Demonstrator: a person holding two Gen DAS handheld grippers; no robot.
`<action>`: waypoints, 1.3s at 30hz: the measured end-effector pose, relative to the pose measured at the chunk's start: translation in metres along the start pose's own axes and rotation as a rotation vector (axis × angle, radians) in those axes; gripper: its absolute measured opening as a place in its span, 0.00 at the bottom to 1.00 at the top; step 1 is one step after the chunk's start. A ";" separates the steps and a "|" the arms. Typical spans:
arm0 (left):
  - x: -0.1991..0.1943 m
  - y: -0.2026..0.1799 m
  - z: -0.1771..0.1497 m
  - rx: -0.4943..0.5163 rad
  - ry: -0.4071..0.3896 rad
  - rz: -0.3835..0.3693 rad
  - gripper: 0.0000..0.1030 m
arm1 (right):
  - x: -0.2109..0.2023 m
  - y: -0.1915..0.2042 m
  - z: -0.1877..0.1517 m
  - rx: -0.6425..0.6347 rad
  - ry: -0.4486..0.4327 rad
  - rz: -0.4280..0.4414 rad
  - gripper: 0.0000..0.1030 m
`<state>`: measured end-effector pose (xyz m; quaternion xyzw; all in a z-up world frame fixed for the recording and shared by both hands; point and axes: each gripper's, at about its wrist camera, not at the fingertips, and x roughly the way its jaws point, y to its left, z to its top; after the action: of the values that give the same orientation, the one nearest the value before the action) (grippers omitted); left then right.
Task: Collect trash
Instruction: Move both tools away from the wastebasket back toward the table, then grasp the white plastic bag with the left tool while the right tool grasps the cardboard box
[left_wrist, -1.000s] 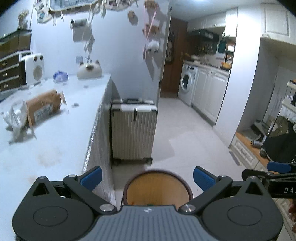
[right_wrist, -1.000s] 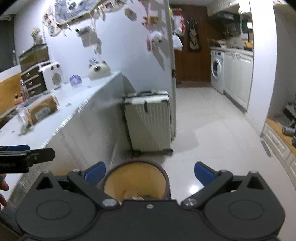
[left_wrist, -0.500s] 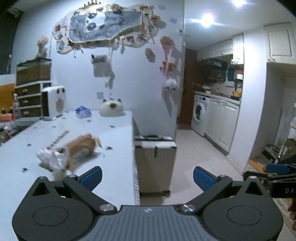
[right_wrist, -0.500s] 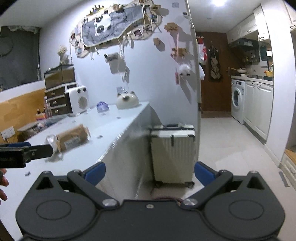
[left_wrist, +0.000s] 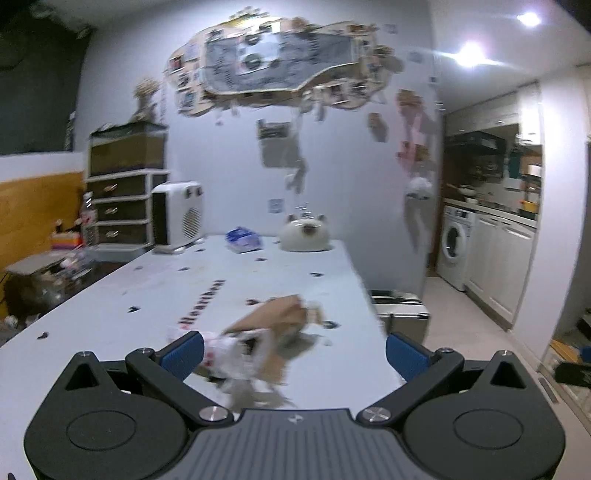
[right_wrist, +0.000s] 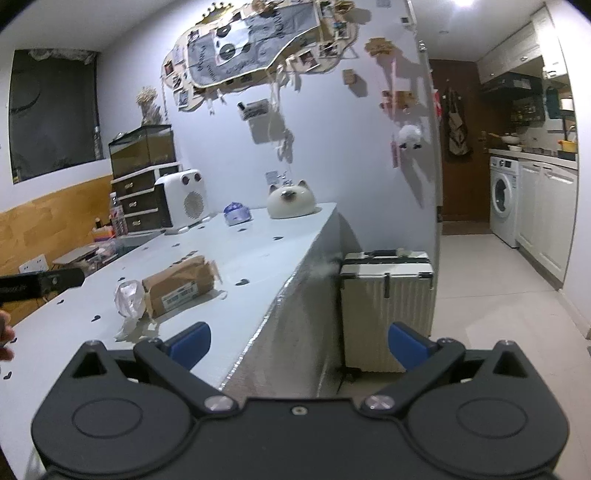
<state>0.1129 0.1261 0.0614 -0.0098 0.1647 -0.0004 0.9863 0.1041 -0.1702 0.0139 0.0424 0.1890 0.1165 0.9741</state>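
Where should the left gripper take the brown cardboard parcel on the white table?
Probably across the short width of the brown cardboard parcel, coming from above: it lies flat and long, with crumpled clear plastic at the near end. The left gripper is open.

cat figurine (right_wrist: 291, 199) on table (right_wrist: 258, 254) | heater (right_wrist: 183, 201) | suitcase (right_wrist: 386, 308) | washer (right_wrist: 502, 199)

Black grippers (left_wrist: 294, 354), blue fingertip pads (left_wrist: 183, 353)

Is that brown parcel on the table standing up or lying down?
Lying down: the brown parcel rests on its long side on the table, label facing sideways.
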 end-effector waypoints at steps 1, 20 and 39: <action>0.007 0.009 0.002 -0.017 0.008 0.010 1.00 | 0.005 0.004 0.001 -0.002 0.004 0.005 1.00; 0.168 0.077 -0.008 -0.225 0.254 0.105 1.00 | 0.085 0.052 0.018 -0.019 0.047 0.024 1.00; 0.155 0.123 -0.033 -0.075 0.262 0.149 0.99 | 0.213 0.155 0.065 -0.013 0.182 0.168 1.00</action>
<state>0.2487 0.2482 -0.0224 -0.0345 0.2921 0.0775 0.9526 0.2879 0.0289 0.0170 0.0409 0.2714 0.2025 0.9400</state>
